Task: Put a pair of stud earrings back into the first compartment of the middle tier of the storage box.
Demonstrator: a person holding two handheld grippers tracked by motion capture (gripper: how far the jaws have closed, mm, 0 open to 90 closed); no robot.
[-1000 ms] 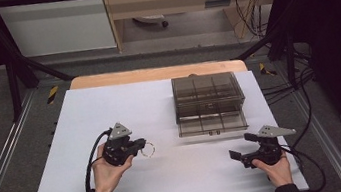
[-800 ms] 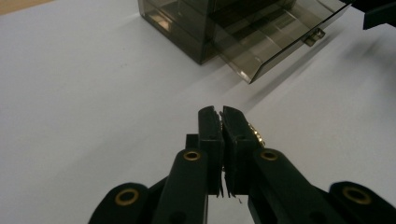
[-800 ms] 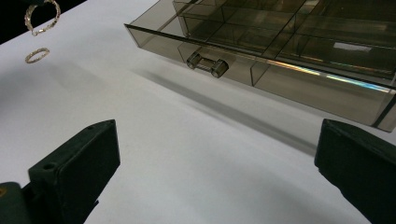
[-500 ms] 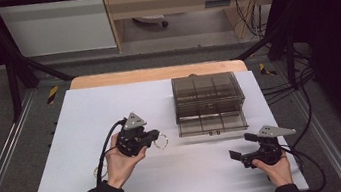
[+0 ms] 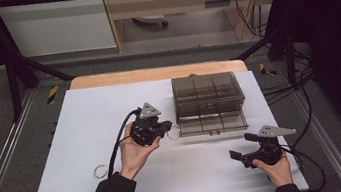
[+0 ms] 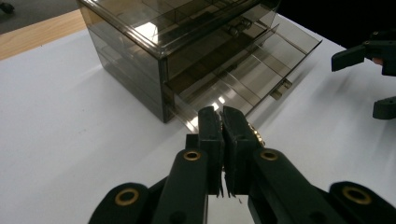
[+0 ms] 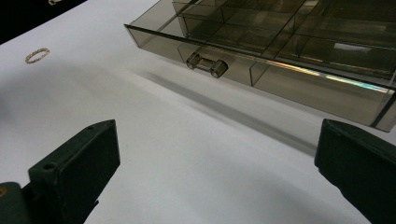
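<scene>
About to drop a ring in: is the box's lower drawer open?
Open. The drawer juts out from the box, its compartments showing.

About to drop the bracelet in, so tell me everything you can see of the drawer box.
The drawer box is smoky, see-through plastic, standing upright on the white table near its far edge. Dividers split its inside into compartments. One lower drawer is pulled out toward the person; its front carries a small clear handle, and its visible compartments look empty. No gripper touches it.
</scene>
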